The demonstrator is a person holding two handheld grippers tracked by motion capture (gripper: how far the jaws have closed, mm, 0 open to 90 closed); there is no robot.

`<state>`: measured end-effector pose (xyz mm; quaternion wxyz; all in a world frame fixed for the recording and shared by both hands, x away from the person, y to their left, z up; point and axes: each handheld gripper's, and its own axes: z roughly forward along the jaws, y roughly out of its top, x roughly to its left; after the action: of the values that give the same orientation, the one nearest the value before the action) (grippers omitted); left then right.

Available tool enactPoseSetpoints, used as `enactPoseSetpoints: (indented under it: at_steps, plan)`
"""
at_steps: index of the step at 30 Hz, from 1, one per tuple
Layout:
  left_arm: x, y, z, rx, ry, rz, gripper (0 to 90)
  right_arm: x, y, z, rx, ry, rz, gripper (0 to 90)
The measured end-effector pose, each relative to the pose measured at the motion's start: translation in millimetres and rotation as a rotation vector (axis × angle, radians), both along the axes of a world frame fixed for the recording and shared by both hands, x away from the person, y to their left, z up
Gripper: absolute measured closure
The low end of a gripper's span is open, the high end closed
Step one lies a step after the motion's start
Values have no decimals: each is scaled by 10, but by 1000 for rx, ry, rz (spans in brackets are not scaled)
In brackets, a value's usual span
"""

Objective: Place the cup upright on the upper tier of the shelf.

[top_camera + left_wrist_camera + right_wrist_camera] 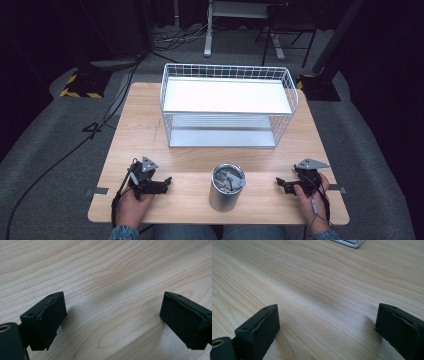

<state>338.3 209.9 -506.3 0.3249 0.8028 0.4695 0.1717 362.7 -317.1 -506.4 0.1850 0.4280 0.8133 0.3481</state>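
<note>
A wooden bench (145, 125) holds 2 things. One is a shiny metal cup (227, 187) that stands upright near the front edge, in the middle. It has no lid, and something grey lies inside it, too small to make out. The other thing is a white wire rack (227, 104) with 2 shelves, standing farther back on the bench, well apart from the cup.

A person's 2 hands rest on the bench, one on each side of the cup. The left hand (132, 202) holds the left claw (167, 183). This claw points toward the cup and lies near it, but does not touch it. In the left gripper view, the left claw (112, 317) is wide open, with bare wood between its 2 black jaws.

The right hand (312, 200) holds the right claw (280, 184). It also points toward the cup from the other side and stays apart from it. In the right gripper view, the right claw (327, 327) is wide open too, holding nothing, with wood grain showing between the jaws. A corner of the rack (349, 242) peeks in at the top.
</note>
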Motion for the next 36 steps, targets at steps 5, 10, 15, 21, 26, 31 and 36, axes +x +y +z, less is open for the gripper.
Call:
enactPoseSetpoints:
  at_steps: [5, 10, 15, 21, 26, 31, 36]
  plan:
    - [17, 20, 5, 13, -3, -14, 73, 0, 1, 0, 0, 0, 0, 57]
    - [24, 26, 2, 6, 0, -12, 73, 0, 0, 0, 0, 0, 0, 57]
    - [35, 33, 4, 11, 0, -17, 71, 0, 0, 0, 0, 0, 0, 57]
    - [30, 23, 2, 8, 0, -2, 66, 0, 1, 0, 0, 0, 0, 57]
    - [5, 38, 9, 9, -4, 3, 77, 1, 0, 0, 0, 0, 0, 57]
    - [-108, 45, 92, -4, -47, -10, 86, 0, 0, 0, 0, 0, 0, 57]
    - [-239, 43, 223, -45, -69, -32, 86, 1, 0, 0, 0, 0, 0, 56]
